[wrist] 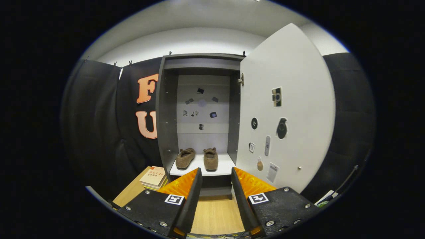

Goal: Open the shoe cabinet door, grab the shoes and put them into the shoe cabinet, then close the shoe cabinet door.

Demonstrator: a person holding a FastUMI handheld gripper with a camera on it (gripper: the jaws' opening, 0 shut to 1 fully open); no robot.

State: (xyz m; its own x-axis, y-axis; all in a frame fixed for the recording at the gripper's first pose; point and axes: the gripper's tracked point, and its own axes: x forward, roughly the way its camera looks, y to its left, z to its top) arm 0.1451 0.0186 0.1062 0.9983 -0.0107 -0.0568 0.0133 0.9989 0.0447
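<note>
Shoes (197, 158) sit side by side inside the shoe cabinet (167, 132), door (285, 109) swung wide; gripper (216, 174) spread apart, holding nothing

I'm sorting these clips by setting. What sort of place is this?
Likely a staged recording booth, not a home: black cloth wall, a lone shoe cabinet holding brown shoes, its door open. The open gripper holds nothing.

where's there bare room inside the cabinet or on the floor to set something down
Inside the cabinet, the white shelf is bare right of the two brown shoes. The wooden floor beneath the open tongs is free. Left of the cabinet is crowded by stacked books; the open door hems the right.
</note>
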